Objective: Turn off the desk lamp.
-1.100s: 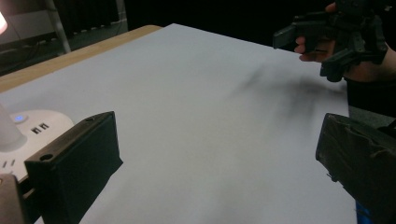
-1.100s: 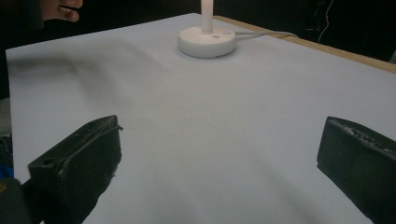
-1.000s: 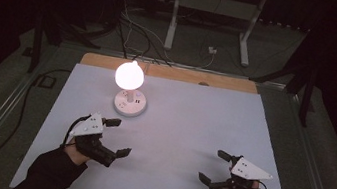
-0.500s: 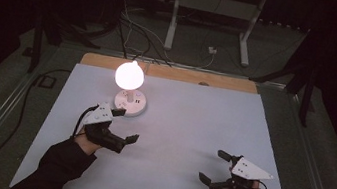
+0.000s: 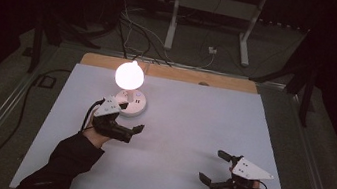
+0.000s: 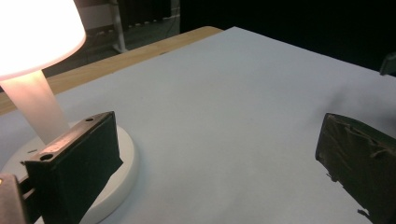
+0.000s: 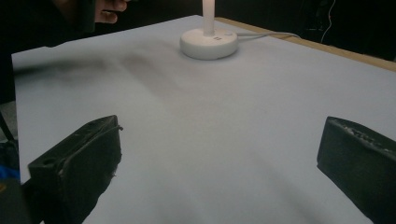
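Note:
A small white lamp [image 5: 130, 74] glows at the back left of the white table [image 5: 191, 128]; its round base [image 5: 137, 106] has small buttons. My left gripper [image 5: 131, 119] stands open just in front of that base. In the left gripper view its left jaw partly covers the base [image 6: 125, 161], under the lit shade [image 6: 32, 32], and nothing lies between the jaws of the gripper [image 6: 215, 154]. My right gripper [image 5: 211, 165] rests open near the front right edge, holding nothing. The right gripper view looks between the jaws of that gripper [image 7: 219, 158] across bare table to the lamp base [image 7: 209, 43].
A cable runs from the lamp base off the back edge, where a wooden strip [image 5: 219, 81] borders the table. Beyond it stand a metal stand [image 5: 210, 20] and loose cables on a dark floor. The person's left hand [image 7: 105, 7] shows far off in the right gripper view.
My left gripper has moved forward and to the right, up to the lamp base. The right gripper has stayed in place.

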Action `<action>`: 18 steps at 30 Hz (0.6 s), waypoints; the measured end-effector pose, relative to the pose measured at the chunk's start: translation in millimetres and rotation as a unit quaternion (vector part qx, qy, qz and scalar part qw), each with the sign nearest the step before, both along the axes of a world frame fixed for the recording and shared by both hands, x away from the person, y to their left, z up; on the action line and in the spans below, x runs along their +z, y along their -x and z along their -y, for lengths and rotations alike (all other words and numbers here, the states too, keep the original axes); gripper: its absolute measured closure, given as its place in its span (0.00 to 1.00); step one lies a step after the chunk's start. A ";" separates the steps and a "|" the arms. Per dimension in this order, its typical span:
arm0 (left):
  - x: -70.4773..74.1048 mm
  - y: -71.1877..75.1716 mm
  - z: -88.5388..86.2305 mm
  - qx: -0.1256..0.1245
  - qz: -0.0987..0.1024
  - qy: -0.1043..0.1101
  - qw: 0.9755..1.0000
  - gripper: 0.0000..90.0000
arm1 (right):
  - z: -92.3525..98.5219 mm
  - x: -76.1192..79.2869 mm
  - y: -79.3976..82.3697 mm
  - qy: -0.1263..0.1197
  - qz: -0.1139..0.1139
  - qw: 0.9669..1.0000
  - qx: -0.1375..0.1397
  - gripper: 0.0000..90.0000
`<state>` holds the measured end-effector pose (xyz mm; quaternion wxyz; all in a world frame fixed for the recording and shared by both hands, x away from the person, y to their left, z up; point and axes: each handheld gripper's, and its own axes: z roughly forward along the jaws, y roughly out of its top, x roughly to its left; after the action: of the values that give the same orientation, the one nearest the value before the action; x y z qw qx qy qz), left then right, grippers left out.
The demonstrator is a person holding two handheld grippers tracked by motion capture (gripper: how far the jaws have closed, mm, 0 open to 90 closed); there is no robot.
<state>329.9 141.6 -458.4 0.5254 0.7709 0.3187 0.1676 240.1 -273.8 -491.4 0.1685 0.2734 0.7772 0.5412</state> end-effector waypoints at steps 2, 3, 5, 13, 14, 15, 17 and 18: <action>-1.2 -3.6 0.1 0.000 -0.002 0.003 1.000 0.01 | 0.1 0.2 -0.2 0.000 0.000 1.000 0.000 0.00; -1.8 -5.0 0.4 -0.001 -0.004 0.004 1.000 0.01 | 0.2 0.2 -0.3 -0.001 0.000 1.000 0.000 0.00; -3.1 -7.8 1.7 -0.005 -0.005 0.000 1.000 0.01 | 0.3 -0.1 -0.1 -0.002 -0.002 1.000 0.001 0.00; -10.0 -20.2 6.7 0.007 -0.010 -0.013 1.000 0.02 | -0.3 -0.4 -0.3 -0.002 -0.003 1.000 0.005 0.00; -10.7 -21.7 7.3 0.012 -0.013 -0.014 1.000 0.03 | -0.2 -0.3 -0.5 -0.002 -0.004 1.000 0.005 0.00; -11.2 -23.2 8.1 0.015 -0.018 -0.020 1.000 0.03 | 0.0 -0.3 -0.6 -0.003 -0.005 1.000 0.005 0.00; -12.7 -25.6 9.9 0.017 -0.021 -0.031 0.999 0.04 | -0.1 -0.7 -0.5 -0.002 -0.005 1.000 0.006 0.00; -13.6 -26.7 10.9 0.020 -0.021 -0.037 0.999 0.05 | -0.2 -0.7 -0.4 -0.001 -0.004 1.000 0.006 0.00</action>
<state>356.5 130.6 -472.0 0.4863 0.7868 0.3382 0.1736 240.5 -273.7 -492.1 0.1619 0.2710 0.7787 0.5422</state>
